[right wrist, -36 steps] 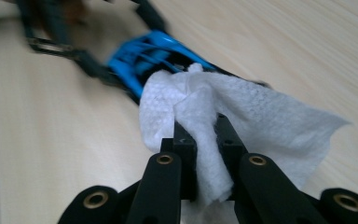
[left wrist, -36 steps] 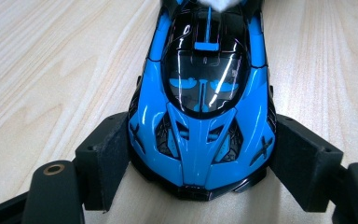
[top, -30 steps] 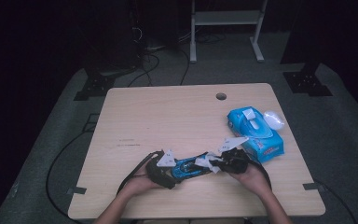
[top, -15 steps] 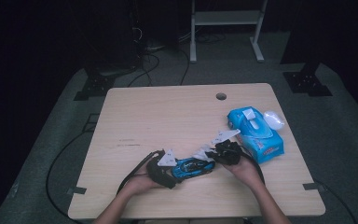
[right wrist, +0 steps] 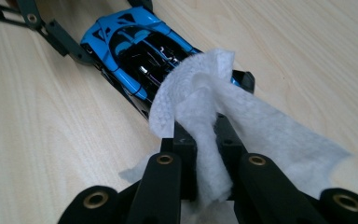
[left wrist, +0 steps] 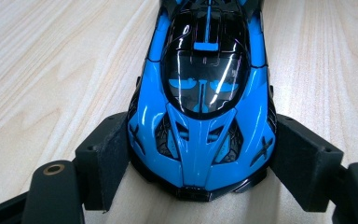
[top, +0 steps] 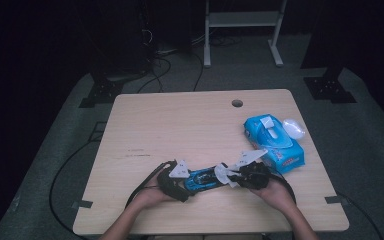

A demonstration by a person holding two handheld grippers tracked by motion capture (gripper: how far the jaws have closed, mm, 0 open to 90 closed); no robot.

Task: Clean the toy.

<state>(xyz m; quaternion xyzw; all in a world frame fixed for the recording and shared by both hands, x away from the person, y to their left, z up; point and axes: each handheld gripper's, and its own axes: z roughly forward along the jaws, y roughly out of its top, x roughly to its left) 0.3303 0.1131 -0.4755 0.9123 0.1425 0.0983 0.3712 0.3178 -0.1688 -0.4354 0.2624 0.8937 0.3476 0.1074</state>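
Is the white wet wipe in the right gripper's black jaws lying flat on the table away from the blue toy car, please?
No: the white wipe, clamped in the right gripper, drapes over the rear of the blue toy car.

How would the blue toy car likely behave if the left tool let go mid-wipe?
The toy car sits on the table and would probably roll. Its glossy shell looks slippery and rigid. The left tool clamps its end, likely steadying it against the wipe.

A dark room with one wooden counter

The light wood counter [top: 180,130] has a small round hole [top: 237,103] near its far edge. It stands on grey floor [top: 375,130]. Black cables [top: 170,60] and a white metal stand [top: 242,20] sit behind.
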